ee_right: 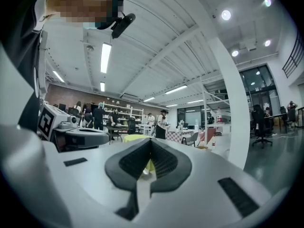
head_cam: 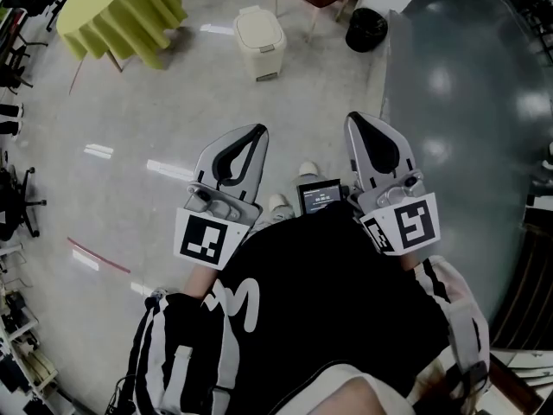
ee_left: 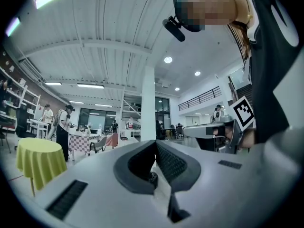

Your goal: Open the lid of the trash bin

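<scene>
The job is only just getting going, as I read it: the person is standing on the wide, glossy grey floor [head_cam: 130,145] and is not yet within reach of anything. The polished concrete is throwing back the ceiling lights in pale streaks.

Off to the person's left, a round desk [head_cam: 121,11] is sitting under a soft yellow-green cloth that is hanging in loose folds.

The trash bin [head_cam: 259,41] is standing on the floor well ahead of both claws, near that desk. It is a cream, smooth, boxy plastic bin with rounded corners. Its domed lid [head_cam: 257,22] is lying shut. A darker piece is showing at its foot, possibly a pedal, though I cannot tell.

The left claw [head_cam: 252,138] and the right claw [head_cam: 361,130] are both pointing forward at about waist height. Each is a grey moulded shell with black ribbed pads. On both, the pads are meeting at the tips with nothing caught between them.

Next, I judge, the person is going to need to walk up to the bin, lower one claw and part its pads. Then the claw must hook or pinch the front lip of the lid.
</scene>
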`<state>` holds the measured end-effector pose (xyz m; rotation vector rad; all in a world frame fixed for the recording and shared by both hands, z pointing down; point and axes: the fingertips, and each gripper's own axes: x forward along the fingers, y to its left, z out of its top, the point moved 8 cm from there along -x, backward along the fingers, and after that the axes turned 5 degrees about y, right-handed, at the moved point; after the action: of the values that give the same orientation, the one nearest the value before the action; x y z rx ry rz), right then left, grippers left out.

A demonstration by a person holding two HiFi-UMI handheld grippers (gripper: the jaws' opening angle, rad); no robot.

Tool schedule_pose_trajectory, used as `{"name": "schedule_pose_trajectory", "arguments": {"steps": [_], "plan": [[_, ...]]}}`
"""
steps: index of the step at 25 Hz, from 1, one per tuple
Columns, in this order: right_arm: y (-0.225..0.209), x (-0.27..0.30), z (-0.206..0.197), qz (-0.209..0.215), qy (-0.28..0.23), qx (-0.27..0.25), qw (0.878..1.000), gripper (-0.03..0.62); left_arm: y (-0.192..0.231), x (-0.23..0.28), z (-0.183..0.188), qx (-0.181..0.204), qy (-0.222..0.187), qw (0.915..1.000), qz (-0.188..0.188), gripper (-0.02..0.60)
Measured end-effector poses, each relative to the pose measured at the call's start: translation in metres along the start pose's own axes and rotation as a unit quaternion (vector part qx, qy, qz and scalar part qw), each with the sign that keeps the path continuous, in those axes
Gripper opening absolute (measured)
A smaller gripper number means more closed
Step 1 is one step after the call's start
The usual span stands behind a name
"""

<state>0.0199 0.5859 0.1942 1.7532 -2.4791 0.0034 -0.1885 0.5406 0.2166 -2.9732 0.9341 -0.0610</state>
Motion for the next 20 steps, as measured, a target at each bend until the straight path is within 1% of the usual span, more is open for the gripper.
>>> {"name": "schedule_pose_trajectory", "arguments": {"steps": [3, 8, 20], "plan": [[-0.006, 0.001, -0.001, -0.007, 0.001, 0.001, 1.0, 0.009, 0.0, 0.006, -0.002, -0.002, 0.002, 1.0, -0.003, 0.009], [-0.01, 0.007, -0.003, -0.007, -0.007, -0.003, 1.0, 0.009, 0.003, 0.014, -0.001, 0.001, 0.001, 1.0, -0.006, 0.009], [-0.049, 0.049, -0.006, 0.011, -0.015, 0.007, 1.0, 0.009, 0.03, 0.056, 0.0, 0.006, -0.004, 0.9997, 0.021, 0.009]]}}
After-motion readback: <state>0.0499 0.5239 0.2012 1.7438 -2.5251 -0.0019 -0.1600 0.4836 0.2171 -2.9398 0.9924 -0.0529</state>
